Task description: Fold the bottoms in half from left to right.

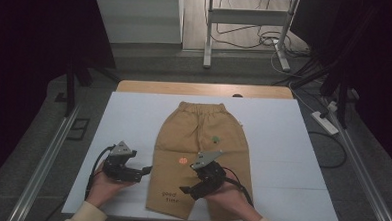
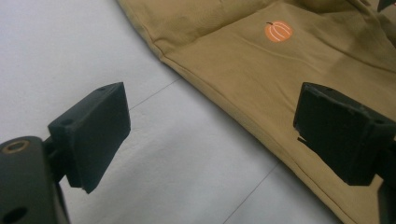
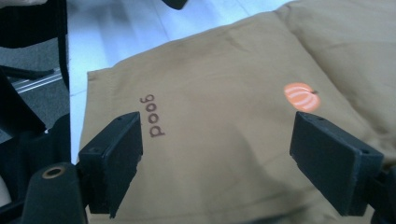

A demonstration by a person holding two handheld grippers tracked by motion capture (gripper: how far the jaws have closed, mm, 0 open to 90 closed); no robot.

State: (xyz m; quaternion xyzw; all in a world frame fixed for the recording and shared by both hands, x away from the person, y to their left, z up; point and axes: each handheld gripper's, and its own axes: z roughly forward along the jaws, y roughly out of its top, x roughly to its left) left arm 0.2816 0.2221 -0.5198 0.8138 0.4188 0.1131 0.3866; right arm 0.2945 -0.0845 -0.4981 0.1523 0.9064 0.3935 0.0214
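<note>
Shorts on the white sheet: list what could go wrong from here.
1. The left gripper hangs open at the outer seam of the shorts; a shallow bite there may slip off the edge.
2. The right gripper is open over the leg near the pumpkin print; it might pinch only the top layer, so the shorts bunch.

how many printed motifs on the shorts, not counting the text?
2. An orange pumpkin on the left leg of the tan shorts, above the "good time" text; a green motif on the right leg. The right tongs may hide more.
</note>
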